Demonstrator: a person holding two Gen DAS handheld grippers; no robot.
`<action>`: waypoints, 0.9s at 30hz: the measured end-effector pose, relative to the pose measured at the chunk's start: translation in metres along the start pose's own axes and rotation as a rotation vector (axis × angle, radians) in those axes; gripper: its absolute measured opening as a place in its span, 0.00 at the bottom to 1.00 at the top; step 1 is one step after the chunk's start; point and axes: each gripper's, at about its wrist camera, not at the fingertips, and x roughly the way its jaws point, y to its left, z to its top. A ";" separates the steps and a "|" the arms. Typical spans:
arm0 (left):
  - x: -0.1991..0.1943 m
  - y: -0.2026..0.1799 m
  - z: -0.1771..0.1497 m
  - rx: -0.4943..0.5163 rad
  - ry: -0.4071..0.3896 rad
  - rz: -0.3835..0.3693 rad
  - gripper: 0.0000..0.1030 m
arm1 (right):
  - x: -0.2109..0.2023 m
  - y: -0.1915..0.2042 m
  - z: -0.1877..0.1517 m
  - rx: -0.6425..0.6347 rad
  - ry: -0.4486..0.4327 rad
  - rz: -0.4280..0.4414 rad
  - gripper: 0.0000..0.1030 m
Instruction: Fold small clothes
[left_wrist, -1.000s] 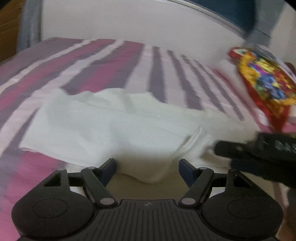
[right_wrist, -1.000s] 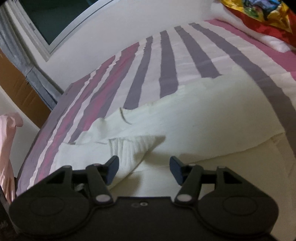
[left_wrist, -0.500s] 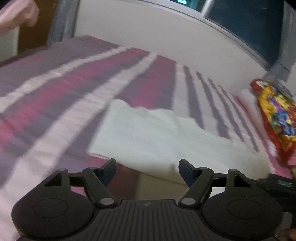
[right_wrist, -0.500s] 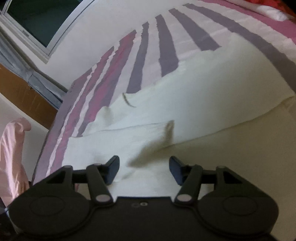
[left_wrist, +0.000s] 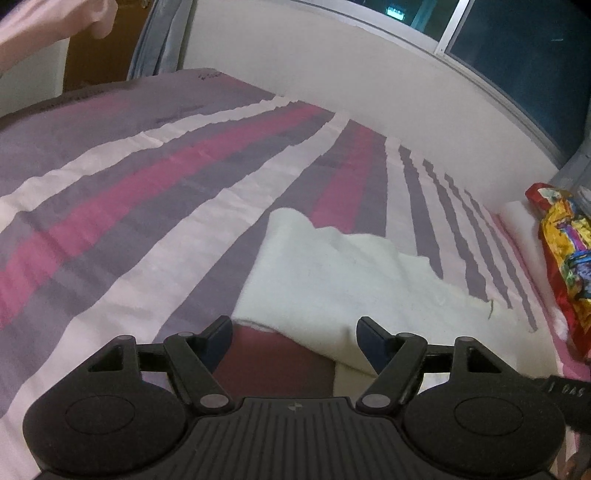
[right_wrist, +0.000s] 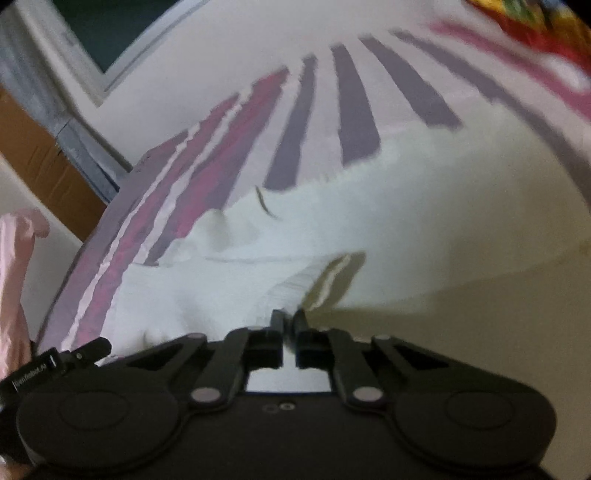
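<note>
A white knit garment (left_wrist: 351, 280) lies spread on the striped bed sheet (left_wrist: 147, 229). My left gripper (left_wrist: 295, 339) is open just above the sheet, and the garment's near left corner reaches in between its fingers without being pinched. In the right wrist view the garment (right_wrist: 406, 206) fills the middle, with a ribbed edge (right_wrist: 295, 288) folded up at the front. My right gripper (right_wrist: 289, 321) has its jaws closing tight on that ribbed edge, the pads almost touching with the cloth pinched between them.
A bright red and yellow printed cushion (left_wrist: 565, 258) lies at the bed's right side by a white pillow (left_wrist: 521, 225). A white wall and a dark window (left_wrist: 517, 48) run behind the bed. Pink cloth (right_wrist: 14, 280) hangs at the left.
The left gripper slid left along the garment's near edge to its left corner and stayed open. The right gripper moved onto the ribbed edge and shut on it.
</note>
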 end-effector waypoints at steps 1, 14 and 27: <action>0.001 -0.001 0.001 -0.001 0.001 -0.007 0.71 | -0.002 0.002 0.003 -0.023 -0.019 -0.009 0.06; 0.015 -0.035 -0.006 0.041 0.016 -0.071 0.71 | -0.035 -0.048 0.047 -0.181 -0.168 -0.186 0.05; 0.023 -0.054 -0.011 0.058 0.040 -0.099 0.71 | -0.024 -0.094 0.034 -0.170 -0.122 -0.339 0.06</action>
